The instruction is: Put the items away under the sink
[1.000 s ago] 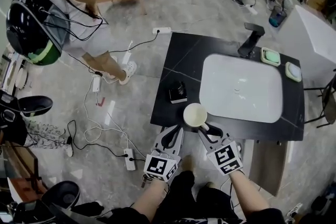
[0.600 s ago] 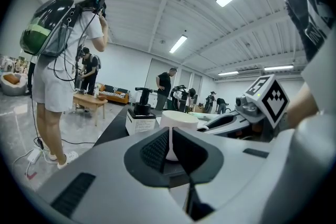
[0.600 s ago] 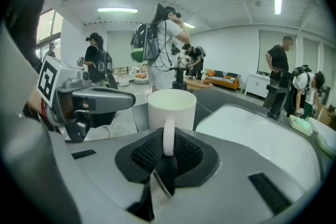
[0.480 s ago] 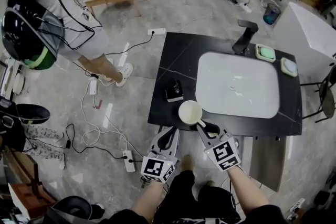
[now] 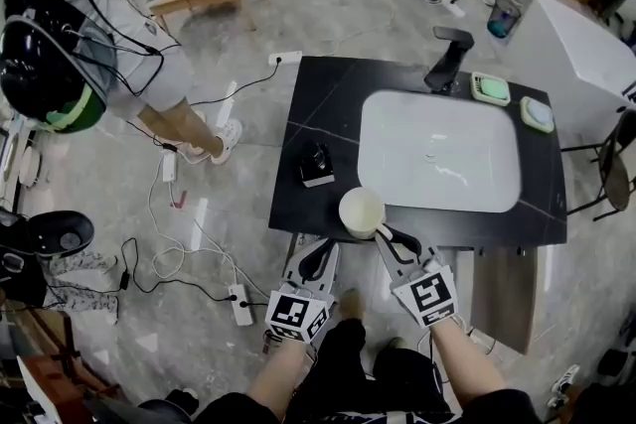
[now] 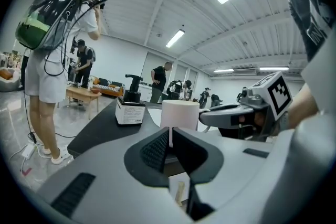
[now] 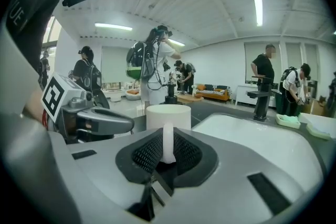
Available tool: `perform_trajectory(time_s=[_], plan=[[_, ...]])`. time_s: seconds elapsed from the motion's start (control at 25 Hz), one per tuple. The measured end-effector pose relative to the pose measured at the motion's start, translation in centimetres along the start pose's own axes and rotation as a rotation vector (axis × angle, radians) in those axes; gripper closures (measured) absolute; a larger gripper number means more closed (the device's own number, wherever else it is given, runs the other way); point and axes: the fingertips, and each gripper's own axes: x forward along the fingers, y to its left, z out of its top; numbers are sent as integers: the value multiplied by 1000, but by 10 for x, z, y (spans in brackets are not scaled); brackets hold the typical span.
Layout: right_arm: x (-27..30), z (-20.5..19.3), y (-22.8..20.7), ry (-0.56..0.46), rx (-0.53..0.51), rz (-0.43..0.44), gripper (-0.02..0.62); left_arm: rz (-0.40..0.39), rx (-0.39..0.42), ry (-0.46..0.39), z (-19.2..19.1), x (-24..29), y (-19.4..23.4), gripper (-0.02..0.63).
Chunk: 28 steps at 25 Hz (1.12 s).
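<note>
A cream mug (image 5: 362, 212) is at the front edge of the black counter (image 5: 318, 109), left of the white sink basin (image 5: 437, 164). My right gripper (image 5: 388, 235) is shut on the mug's handle, and in the right gripper view the handle (image 7: 168, 141) stands pinched between the jaws of the right gripper (image 7: 168, 148) with the mug (image 7: 168, 114) just beyond. My left gripper (image 5: 322, 256) hovers just off the counter's front edge, left of the mug. The left gripper (image 6: 169, 138) is shut on nothing, and the mug (image 6: 179, 114) shows behind its jaws.
A small black bottle with a white label (image 5: 315, 164) stands on the counter left of the basin. A black faucet (image 5: 447, 57) and two green soap dishes (image 5: 490, 88) sit behind the sink. Cables and a power strip (image 5: 238, 298) lie on the floor at left, and a person (image 5: 109, 25) stands nearby.
The head view has drifted, so the counter sits a little higher and further left. The mug stays in my right gripper at the counter's front edge. Both grippers keep their positions.
</note>
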Motion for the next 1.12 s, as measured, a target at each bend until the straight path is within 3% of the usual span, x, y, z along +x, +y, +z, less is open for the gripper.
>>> perform_trajectory(time_s=[0.52, 1.12], plan=[[-62, 7, -10, -96, 48, -36, 540, -133, -16, 50, -22, 23, -63, 597], [-180, -32, 3, -107, 62, -64, 540, -206, -51, 61, -61, -2, -178, 597]])
